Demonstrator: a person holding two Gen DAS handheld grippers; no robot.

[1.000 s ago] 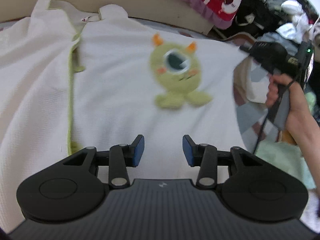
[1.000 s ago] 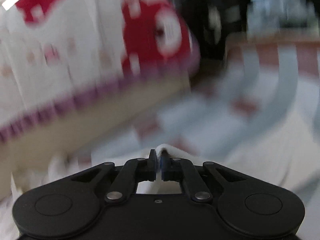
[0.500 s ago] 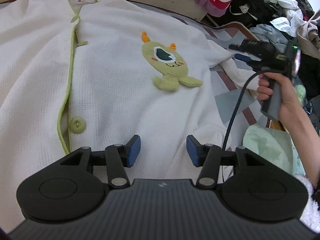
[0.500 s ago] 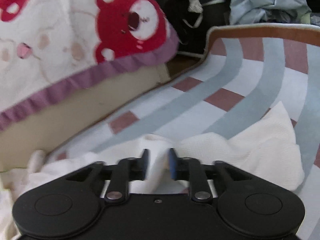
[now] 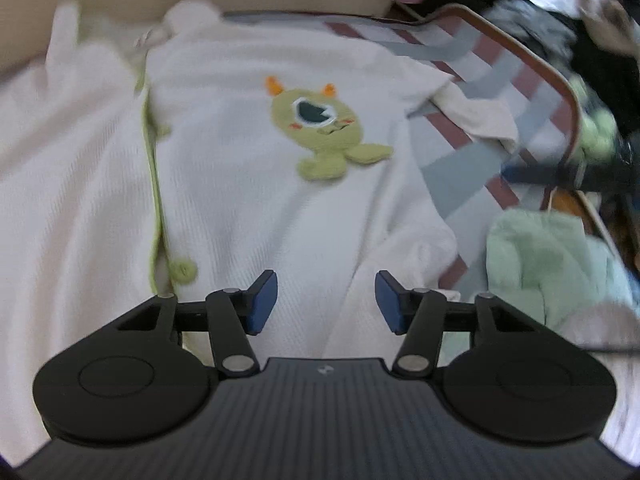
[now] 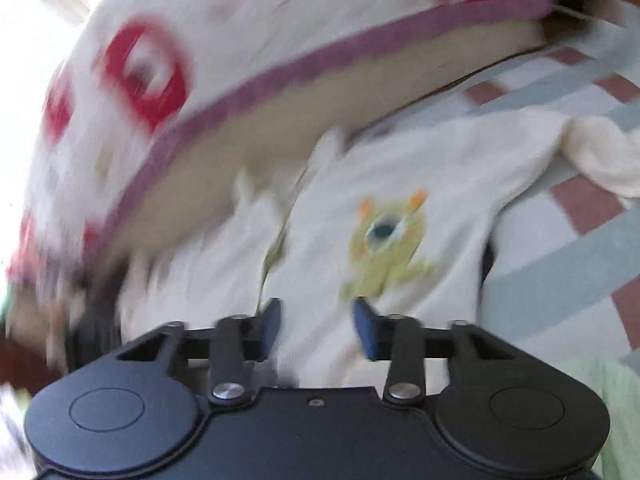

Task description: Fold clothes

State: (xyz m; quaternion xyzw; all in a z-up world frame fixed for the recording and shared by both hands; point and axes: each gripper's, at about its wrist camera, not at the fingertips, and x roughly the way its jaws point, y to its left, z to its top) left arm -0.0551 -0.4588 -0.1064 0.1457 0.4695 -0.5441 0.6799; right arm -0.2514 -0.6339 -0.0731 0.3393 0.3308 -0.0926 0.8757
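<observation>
A white waffle-knit garment (image 5: 248, 200) is seen spread flat ahead of both grippers, over a quilt (image 5: 476, 152) patterned with grey, white and rust-red curved bands. The knit is finely ribbed and softly creased. A lime-green piping (image 5: 154, 184) runs along its front opening, and a round green button (image 5: 183, 270) is sewn near the piping's lower end. A fuzzy green one-eyed monster patch (image 5: 320, 132) with two orange horns is stitched to the chest. One sleeve (image 5: 472, 114) is seen lying rumpled on the quilt, beyond and to the right of the left gripper (image 5: 326, 306).

The left gripper's blue pads (image 5: 262, 306) are held well apart and are widening, with the garment's lower cloth below the gap and nothing pinched.

In the blurred right wrist view, the right gripper (image 6: 316, 324) is seen with its jaws apart and closing, above the garment (image 6: 440, 184); nothing is gripped. The patch (image 6: 386, 240) lies just beyond its right fingertip.

A pale mint fleece item (image 5: 548, 264) lies to the right of the left gripper. A cushion (image 6: 208, 52) with red prints and a purple border is seen beyond the garment.
</observation>
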